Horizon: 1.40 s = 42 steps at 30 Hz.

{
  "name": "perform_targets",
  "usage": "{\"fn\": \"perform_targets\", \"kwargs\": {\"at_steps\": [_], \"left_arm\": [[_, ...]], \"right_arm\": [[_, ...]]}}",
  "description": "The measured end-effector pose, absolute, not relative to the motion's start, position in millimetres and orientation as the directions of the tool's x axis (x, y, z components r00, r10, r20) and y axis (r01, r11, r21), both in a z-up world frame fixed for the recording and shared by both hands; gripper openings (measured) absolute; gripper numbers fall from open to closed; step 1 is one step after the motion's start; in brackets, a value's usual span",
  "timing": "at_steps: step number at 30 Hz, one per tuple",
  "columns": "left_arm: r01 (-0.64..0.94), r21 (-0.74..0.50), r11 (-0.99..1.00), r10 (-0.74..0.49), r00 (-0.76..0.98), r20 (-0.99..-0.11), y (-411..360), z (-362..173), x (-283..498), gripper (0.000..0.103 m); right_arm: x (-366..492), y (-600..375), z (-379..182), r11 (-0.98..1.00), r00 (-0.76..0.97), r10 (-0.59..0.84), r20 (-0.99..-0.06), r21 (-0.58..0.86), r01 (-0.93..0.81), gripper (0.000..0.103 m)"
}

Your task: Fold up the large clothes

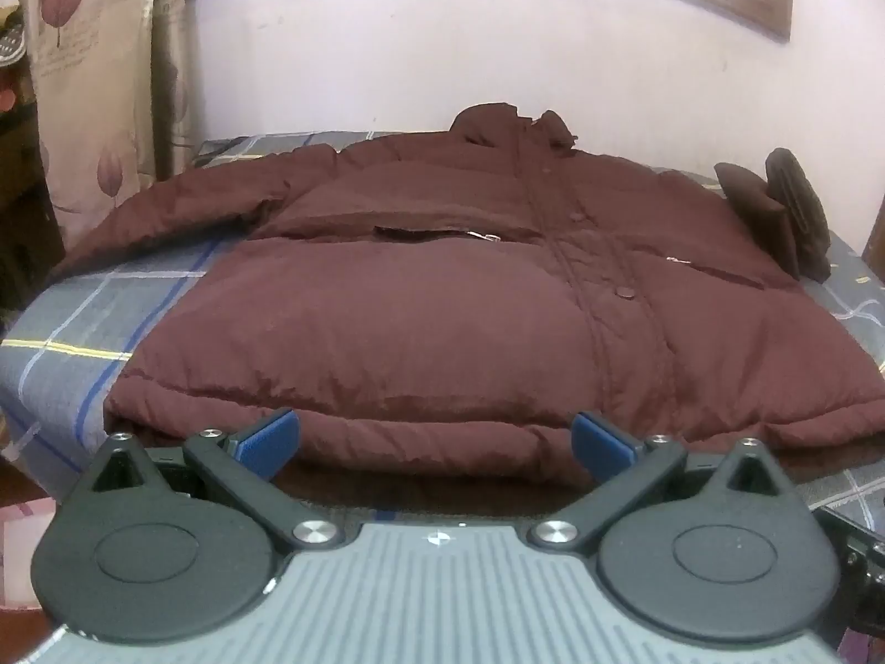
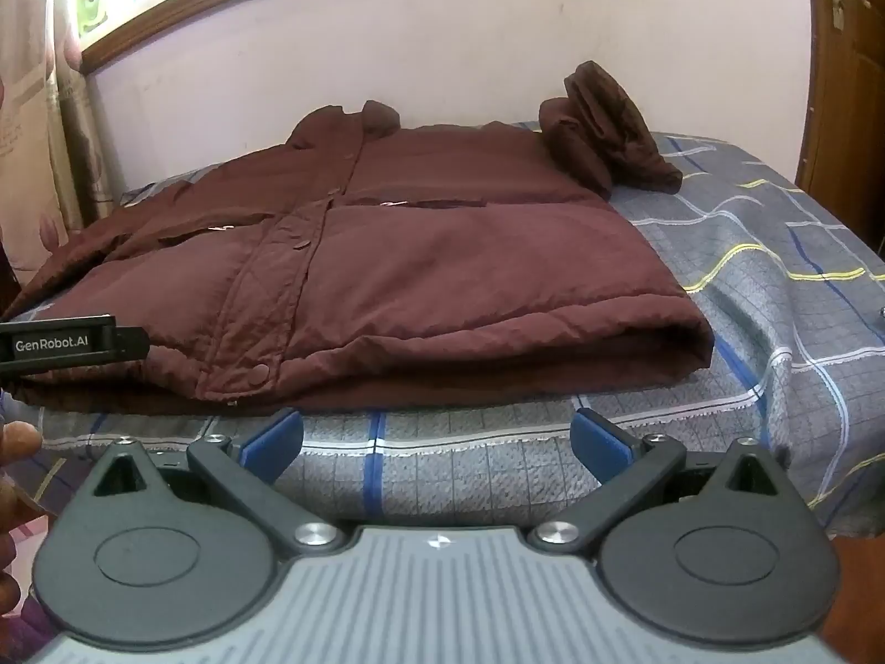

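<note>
A large maroon puffer jacket (image 1: 442, 299) lies front up on a bed, collar toward the far wall; it also shows in the right wrist view (image 2: 420, 265). Its left sleeve (image 1: 182, 205) stretches out to the left. Its right sleeve (image 2: 603, 127) is bunched up at the far right. My left gripper (image 1: 437, 440) is open, just short of the jacket's hem. My right gripper (image 2: 437, 440) is open over the bedsheet, in front of the hem's right part. The left gripper's body (image 2: 72, 343) shows at the left edge of the right wrist view.
The bed has a grey plaid sheet (image 2: 774, 276). A pale wall (image 1: 442, 55) stands behind it. A floral curtain (image 1: 94, 83) hangs at the left. A wooden door (image 2: 852, 83) is at the right. The bed's front edge (image 2: 498, 476) is just under my right gripper.
</note>
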<state>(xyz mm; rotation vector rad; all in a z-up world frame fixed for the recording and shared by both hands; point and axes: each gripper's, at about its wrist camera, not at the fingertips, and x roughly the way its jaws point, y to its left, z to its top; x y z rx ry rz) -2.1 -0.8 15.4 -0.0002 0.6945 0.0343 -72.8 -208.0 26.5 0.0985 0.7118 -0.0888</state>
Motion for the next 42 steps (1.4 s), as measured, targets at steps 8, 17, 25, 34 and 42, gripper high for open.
{"fn": "perform_targets", "kwargs": {"at_steps": [8,17,25,34,42], "left_arm": [[-0.031,0.014,0.999,0.033,0.77,-0.637,-2.9,15.7,3.2,0.103],[-0.029,0.01,1.0,0.029,0.771,-0.637,-6.3,22.3,17.9,0.103],[-0.017,0.016,1.0,0.024,0.783,-0.622,-16.1,29.6,36.1,0.103],[-0.017,0.011,1.0,0.02,0.783,-0.621,-22.9,30.4,51.0,0.103],[-0.013,0.014,1.0,0.019,0.776,-0.63,-23.5,29.2,58.0,0.103]], "right_arm": [[-65.4,-212.7,30.6,0.991,0.757,-0.024,-0.653,0.086,0.106,0.103],[-47.4,-217.4,33.6,0.99,0.756,-0.016,-0.654,0.095,0.103,0.103],[-26.6,-221.1,38.6,0.988,0.769,0.023,-0.639,0.13,0.078,0.103],[-9.6,-225.1,35.7,0.987,0.76,0.036,-0.649,0.144,0.076,0.103],[-3.8,-228.8,29.6,0.985,0.751,0.037,-0.659,0.151,0.084,0.103]]}}
